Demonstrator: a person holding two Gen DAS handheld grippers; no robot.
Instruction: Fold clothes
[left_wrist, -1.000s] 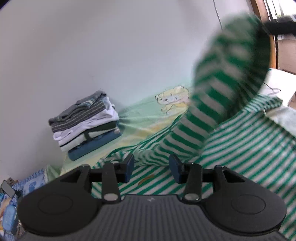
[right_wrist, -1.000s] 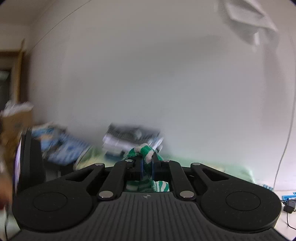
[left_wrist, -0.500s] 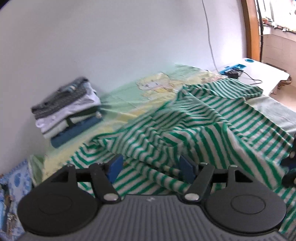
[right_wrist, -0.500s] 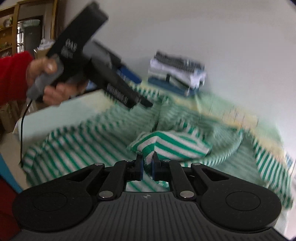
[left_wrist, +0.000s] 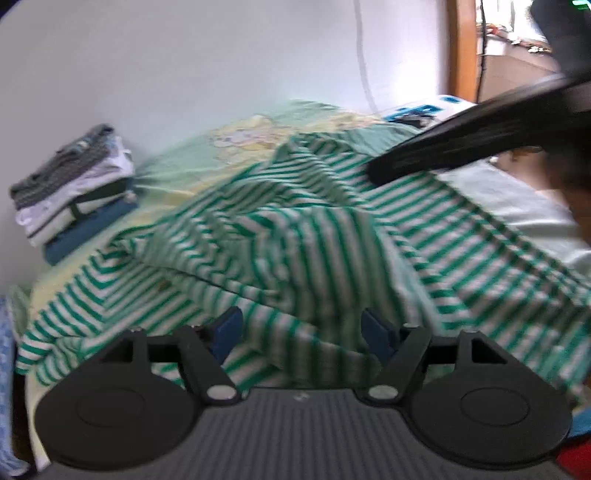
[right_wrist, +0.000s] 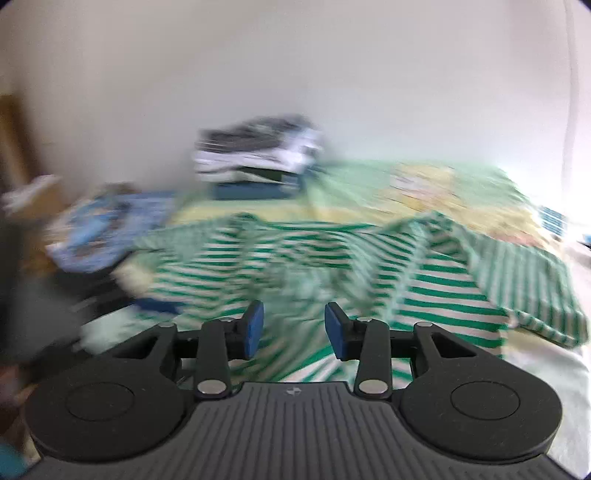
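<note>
Stack of folded grey, white and blue clothes (left_wrist: 74, 192) sits at 10 o'clock in the left wrist view, against the white wall (left_wrist: 203, 55) at the far side of the bed. Bed has a pale green and yellow cartoon-print sheet (left_wrist: 251, 136). Nothing lies between either tool and the cloth.

Green-and-white striped garment (left_wrist: 295, 240) lies crumpled on the bed, spread wide, long axis roughly 8 to 3 o'clock in the left view. Bunched ridge in the middle; one striped end trails to 8 o'clock. Which end is collar or hem: cannot tell, too rumpled and blurred.

Left tool (left_wrist: 301, 328): blue pads spread wide, holding nothing, just above the garment's near edge. Right tool (right_wrist: 293, 328): pads parted, narrower gap, also holding nothing, over the garment.

Left view only: the right tool's black body (left_wrist: 461, 147) crossing at 2 o'clock above the garment, and a wooden door frame (left_wrist: 461, 48). Right view only: blurred blue patterned fabric (right_wrist: 107, 225) at 9 o'clock beside the bed.
</note>
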